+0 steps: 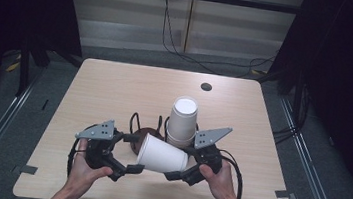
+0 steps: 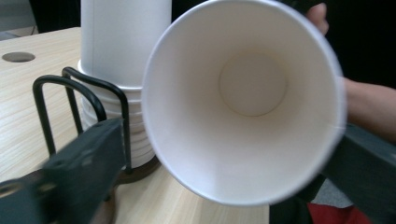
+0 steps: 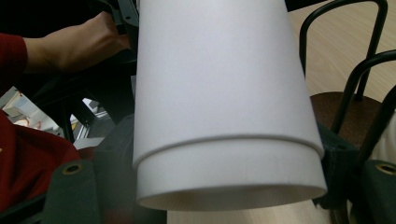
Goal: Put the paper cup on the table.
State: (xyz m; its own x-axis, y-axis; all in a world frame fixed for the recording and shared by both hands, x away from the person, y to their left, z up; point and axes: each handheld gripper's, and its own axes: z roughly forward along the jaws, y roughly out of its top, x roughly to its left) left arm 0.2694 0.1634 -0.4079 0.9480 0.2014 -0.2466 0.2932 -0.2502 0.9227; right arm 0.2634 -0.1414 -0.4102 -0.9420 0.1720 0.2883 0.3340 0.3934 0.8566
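The right tool [image 1: 174, 174] is gripping a paper cup [image 1: 162, 154] sideways above the near worktop [image 1: 115, 87]; the left tool [image 1: 128, 169] is standing wide at its mouth. One cup appears separated from the stack [image 1: 182, 122] in the wire holder [image 1: 136, 125]; its placing is still pending.

White cup's [image 2: 243, 100] open mouth, slightly blurred.

- light wood table [image 1: 115, 92], rounded corners, pale grain all over
- small dark round hole [image 1: 206, 87] in the top near the far edge, right of middle
- round brown base with black wire loops [image 1: 146, 137] sits right on the wood, near the front middle
- upside-down stack of white paper cups [image 1: 182, 121] stands inside that holder, upright
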